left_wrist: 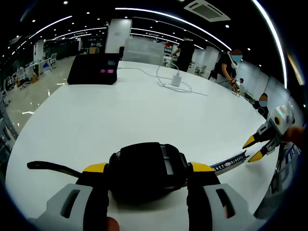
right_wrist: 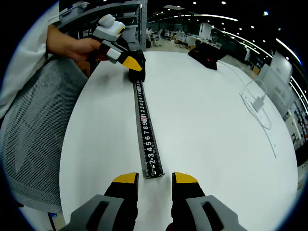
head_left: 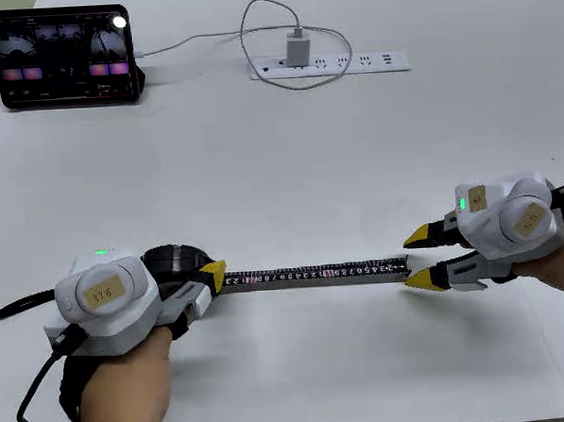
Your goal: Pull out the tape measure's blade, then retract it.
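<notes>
On the white table (head_left: 355, 150), the tape case (head_left: 176, 259) sits clamped between the left gripper's (left_wrist: 149, 168) jaws. Its blade (head_left: 314, 274) lies flat, drawn out toward the right gripper (right_wrist: 155, 178), whose jaws stand apart and empty with the blade's end just at their tips. Unheld, the blade could snap back fast, whip sideways, or jolt the case loose.
</notes>
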A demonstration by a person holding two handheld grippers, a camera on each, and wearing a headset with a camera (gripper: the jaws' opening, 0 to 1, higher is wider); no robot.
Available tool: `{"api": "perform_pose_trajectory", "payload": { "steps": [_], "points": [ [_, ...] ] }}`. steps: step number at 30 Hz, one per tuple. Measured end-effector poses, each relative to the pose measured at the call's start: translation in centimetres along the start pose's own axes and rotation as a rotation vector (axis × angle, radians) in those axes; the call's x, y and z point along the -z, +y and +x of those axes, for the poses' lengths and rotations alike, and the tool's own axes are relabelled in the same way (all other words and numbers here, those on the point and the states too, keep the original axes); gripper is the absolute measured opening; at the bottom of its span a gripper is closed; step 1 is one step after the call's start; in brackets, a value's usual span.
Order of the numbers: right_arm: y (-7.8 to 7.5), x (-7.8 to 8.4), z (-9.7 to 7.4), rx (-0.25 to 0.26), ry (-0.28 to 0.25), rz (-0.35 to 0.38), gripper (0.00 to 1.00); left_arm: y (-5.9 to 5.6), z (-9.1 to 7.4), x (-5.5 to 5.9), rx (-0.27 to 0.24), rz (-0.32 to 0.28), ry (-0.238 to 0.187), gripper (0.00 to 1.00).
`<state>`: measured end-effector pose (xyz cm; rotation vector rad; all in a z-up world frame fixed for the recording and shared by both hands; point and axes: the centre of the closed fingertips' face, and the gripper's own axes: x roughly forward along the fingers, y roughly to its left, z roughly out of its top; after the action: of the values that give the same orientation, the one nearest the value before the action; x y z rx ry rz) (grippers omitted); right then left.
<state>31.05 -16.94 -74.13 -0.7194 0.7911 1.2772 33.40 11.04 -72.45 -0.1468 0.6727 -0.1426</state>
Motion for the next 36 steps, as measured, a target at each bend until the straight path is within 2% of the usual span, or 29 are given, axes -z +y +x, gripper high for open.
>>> {"api": "perform_pose_trajectory", "payload": {
  "steps": [8, 25, 36],
  "points": [
    [0.3, 0.0, 0.6, -0.031, 0.031, -0.027, 0.19, 0.0, 0.0, 0.0, 0.000, 0.001, 0.002, 0.61],
    [0.2, 0.1, 1.2, -0.065, 0.072, -0.059, 0.12, 0.0, 0.0, 0.0, -0.002, 0.003, 0.008, 0.61],
    [0.2, 0.1, 1.1, -0.056, 0.060, -0.040, 0.11, 0.0, 0.0, 0.0, -0.001, 0.005, 0.016, 0.60]
  ]
}}
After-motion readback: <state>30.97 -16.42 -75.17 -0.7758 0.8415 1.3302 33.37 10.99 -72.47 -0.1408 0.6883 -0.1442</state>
